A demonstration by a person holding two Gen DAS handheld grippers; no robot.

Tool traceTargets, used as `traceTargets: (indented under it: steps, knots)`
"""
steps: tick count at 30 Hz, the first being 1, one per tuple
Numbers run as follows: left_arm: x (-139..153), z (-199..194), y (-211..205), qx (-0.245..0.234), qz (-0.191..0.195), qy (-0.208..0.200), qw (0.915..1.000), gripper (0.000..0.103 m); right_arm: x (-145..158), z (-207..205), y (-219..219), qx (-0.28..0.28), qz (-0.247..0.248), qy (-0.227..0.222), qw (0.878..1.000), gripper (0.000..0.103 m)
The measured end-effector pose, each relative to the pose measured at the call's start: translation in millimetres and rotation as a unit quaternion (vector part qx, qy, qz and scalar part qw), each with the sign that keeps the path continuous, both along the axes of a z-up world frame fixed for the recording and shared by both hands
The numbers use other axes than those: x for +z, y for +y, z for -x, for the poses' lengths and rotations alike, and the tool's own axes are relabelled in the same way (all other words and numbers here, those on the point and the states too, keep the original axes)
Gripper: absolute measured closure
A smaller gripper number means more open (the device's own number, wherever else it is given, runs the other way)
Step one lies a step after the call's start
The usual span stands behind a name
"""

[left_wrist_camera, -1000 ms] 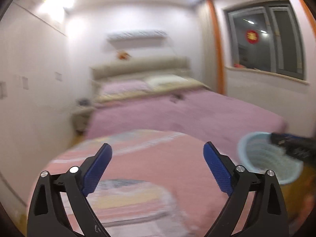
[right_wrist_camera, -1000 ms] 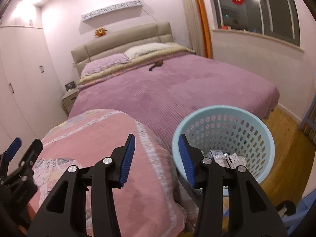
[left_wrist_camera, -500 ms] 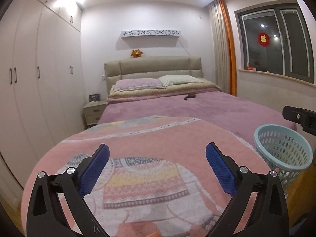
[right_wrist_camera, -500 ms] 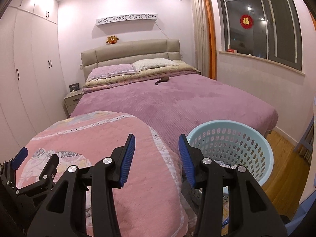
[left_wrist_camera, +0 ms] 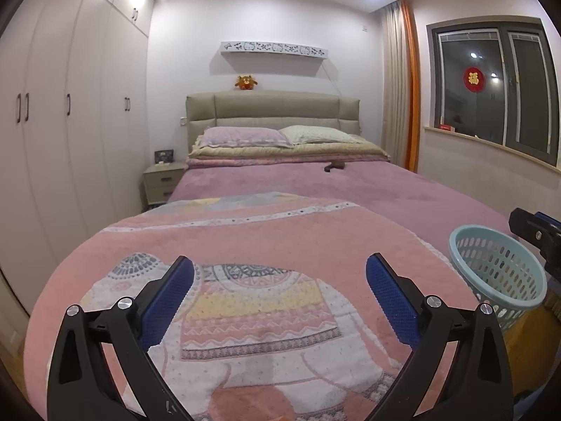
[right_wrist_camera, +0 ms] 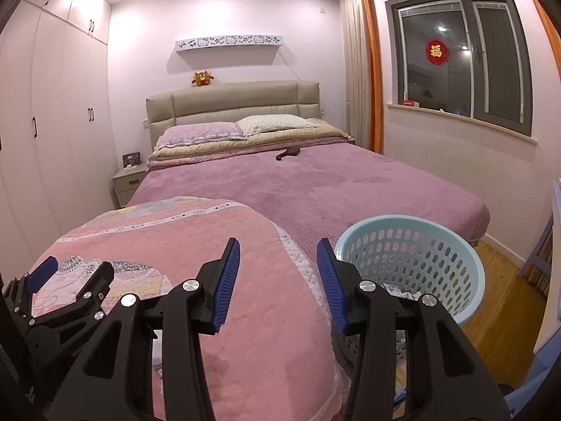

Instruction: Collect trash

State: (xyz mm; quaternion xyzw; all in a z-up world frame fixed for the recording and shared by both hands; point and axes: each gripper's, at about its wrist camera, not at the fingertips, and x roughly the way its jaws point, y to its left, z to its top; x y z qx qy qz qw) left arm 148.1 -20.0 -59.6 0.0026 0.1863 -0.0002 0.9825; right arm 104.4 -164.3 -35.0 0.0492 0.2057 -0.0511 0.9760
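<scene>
A bedroom: a purple bed (right_wrist_camera: 315,189) with a pink quilt (right_wrist_camera: 196,266) at its foot. Both tools, left tool (left_wrist_camera: 280,294) and right tool (right_wrist_camera: 278,280), hang released and empty. The blue basket (right_wrist_camera: 413,252) beside the bed holds wrappers; the next step is probably finding more trash.

Both wrist views face the far headboard (left_wrist_camera: 272,110) from the bed's near foot; shared: pink quilt (right_wrist_camera: 196,245), basket (left_wrist_camera: 498,273).
</scene>
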Motion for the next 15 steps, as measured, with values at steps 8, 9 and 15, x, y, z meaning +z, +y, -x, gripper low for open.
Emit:
traceTargets:
  steps: [8,9,15]
  knots:
    - [-0.1,4.8,-7.4,-0.011,-0.013,-0.007,0.9998,0.007,-0.8,15.6,5.8,-0.022,0.012,-0.018,1.000,0.061]
    - [0.3,4.9,-8.1,-0.012,-0.013,-0.007,0.9998,0.007,-0.6,16.2,6.6,-0.023,0.014,-0.018,0.999,0.061]
    - [-0.3,4.3,-9.6,-0.016,-0.012,-0.003,0.9998,0.007,1.9,17.2,3.7,-0.036,0.008,-0.024,0.999,0.061]
